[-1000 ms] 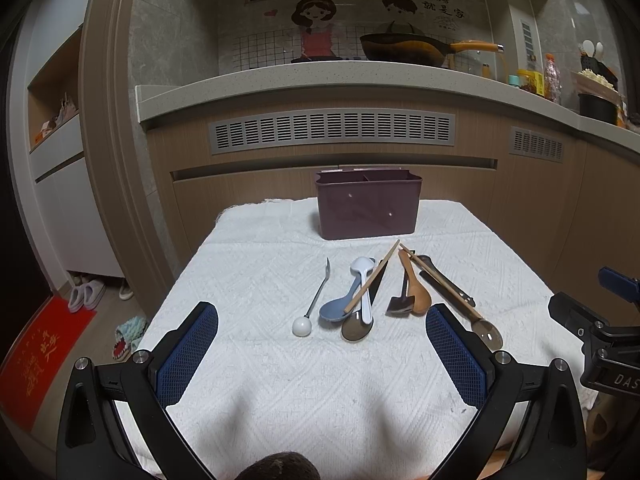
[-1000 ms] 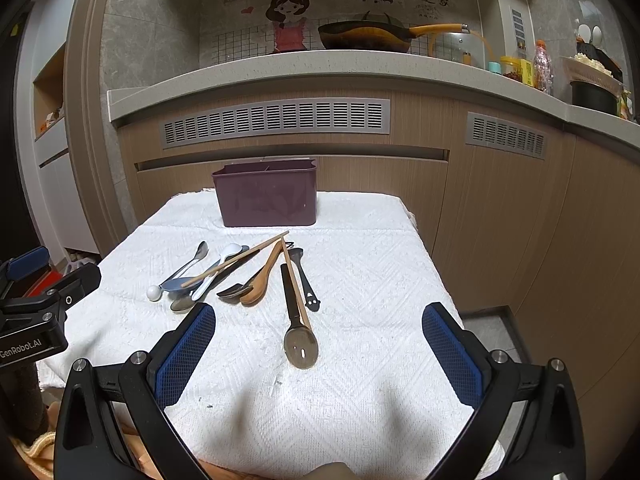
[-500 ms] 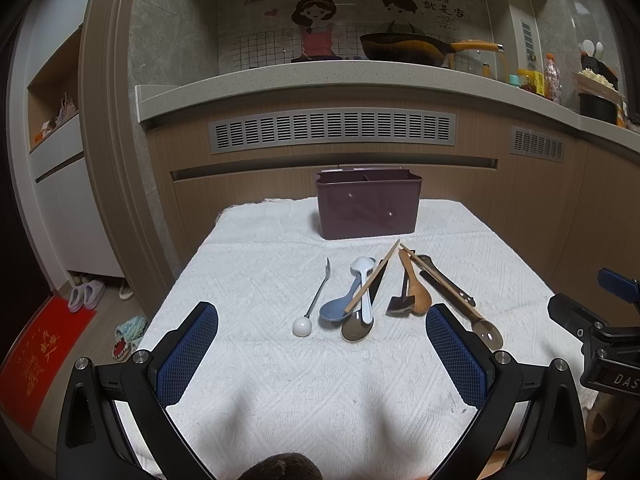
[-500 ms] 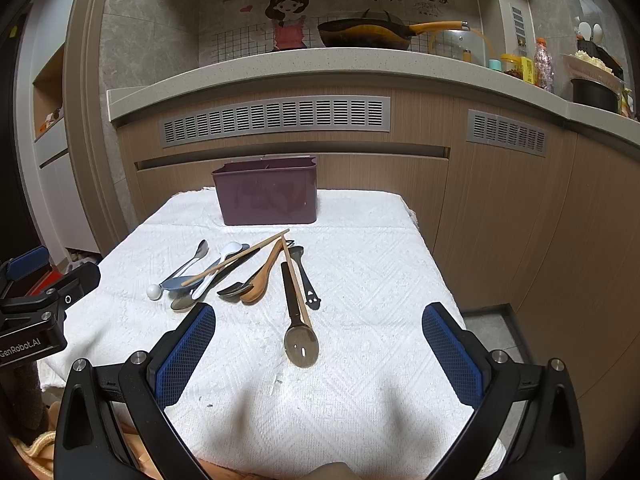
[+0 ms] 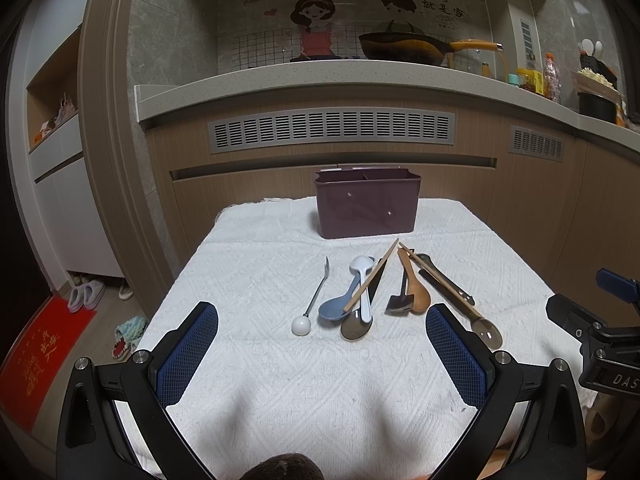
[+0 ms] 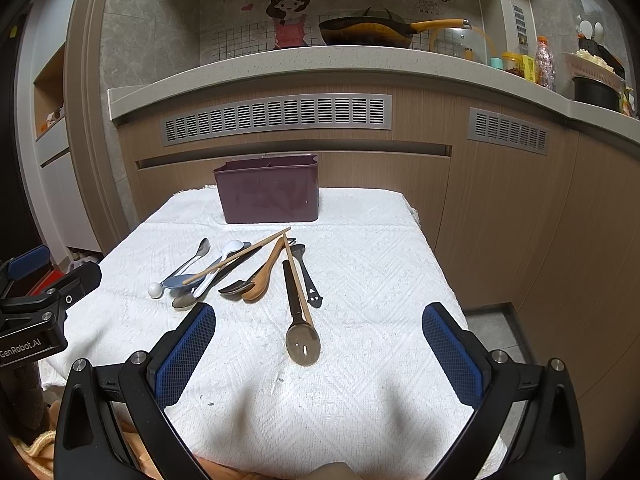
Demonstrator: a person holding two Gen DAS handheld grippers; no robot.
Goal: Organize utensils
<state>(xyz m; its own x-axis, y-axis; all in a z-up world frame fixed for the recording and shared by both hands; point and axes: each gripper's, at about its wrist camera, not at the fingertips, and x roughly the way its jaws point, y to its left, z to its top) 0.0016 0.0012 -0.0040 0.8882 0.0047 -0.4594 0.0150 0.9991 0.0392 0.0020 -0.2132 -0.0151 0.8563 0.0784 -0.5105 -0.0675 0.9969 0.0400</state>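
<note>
Nothing has moved since the earlier frames; both grippers hover at the near desk edge.
Left gripper (image 5: 322, 356) and right gripper (image 6: 318, 354) spread wide, holding nothing. On the white cloth (image 5: 256, 384) just beyond: slotted spoon (image 6: 303, 342) nearest, then wooden spoon (image 6: 260, 280), blue spoon (image 5: 334, 310), ball-ended stirrer (image 5: 301, 325), chopsticks (image 5: 372, 280) lying across. Purple utensil caddy (image 5: 366, 208) stands upright at the far desk edge.
</note>
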